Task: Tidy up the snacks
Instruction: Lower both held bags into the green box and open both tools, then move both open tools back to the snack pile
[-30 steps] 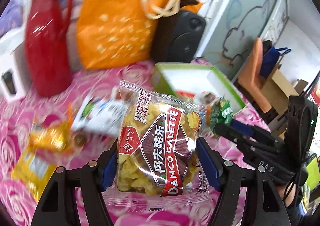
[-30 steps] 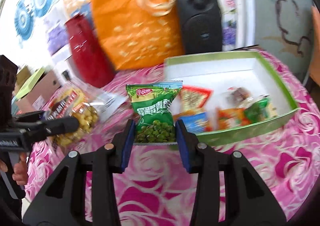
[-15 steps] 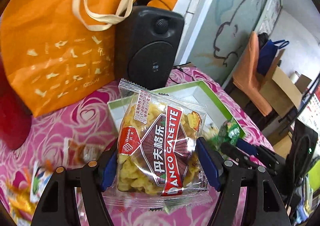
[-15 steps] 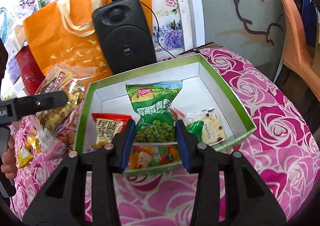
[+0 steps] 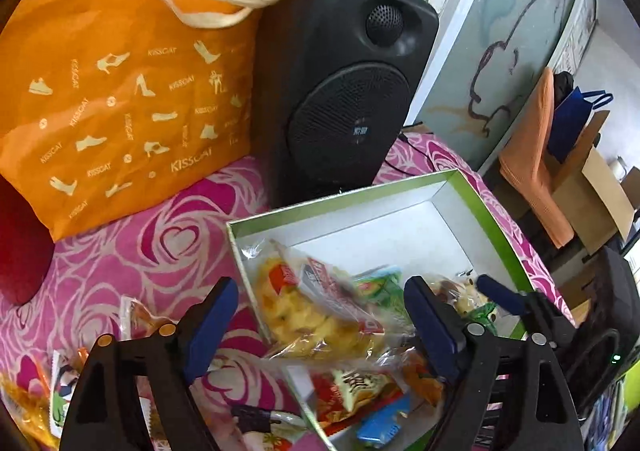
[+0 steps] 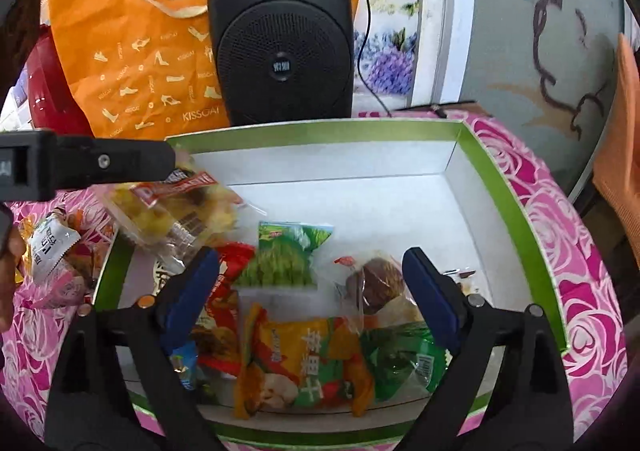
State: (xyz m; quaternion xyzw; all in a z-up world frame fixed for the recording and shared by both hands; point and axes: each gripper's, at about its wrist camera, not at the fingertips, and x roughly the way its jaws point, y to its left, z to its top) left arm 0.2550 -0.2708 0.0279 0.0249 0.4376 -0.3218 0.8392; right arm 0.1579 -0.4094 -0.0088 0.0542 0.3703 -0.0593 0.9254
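Observation:
A green-rimmed white box (image 6: 496,179) (image 5: 492,219) sits on the pink rose tablecloth and holds several snack packets. My left gripper (image 5: 320,315) is open above the box's left edge; the yellow Danco Galette packet (image 5: 320,311) (image 6: 176,207) is blurred below it, dropping onto the box's left rim. My right gripper (image 6: 310,283) is open over the box's near half. The green pea packet (image 6: 288,255) lies loose inside the box between the right fingers. The left gripper's arm (image 6: 88,163) crosses the right wrist view at the left.
A black speaker (image 6: 280,27) and an orange tote bag (image 5: 120,91) stand behind the box, a red jug (image 6: 52,91) further left. Several loose snack packets (image 6: 56,251) lie on the cloth left of the box. An orange chair (image 5: 532,155) stands beyond the table's right edge.
Both grippers have opened. The Danco Galette packet has left the left gripper and the green pea packet has left the right gripper; both now are in or at the box.

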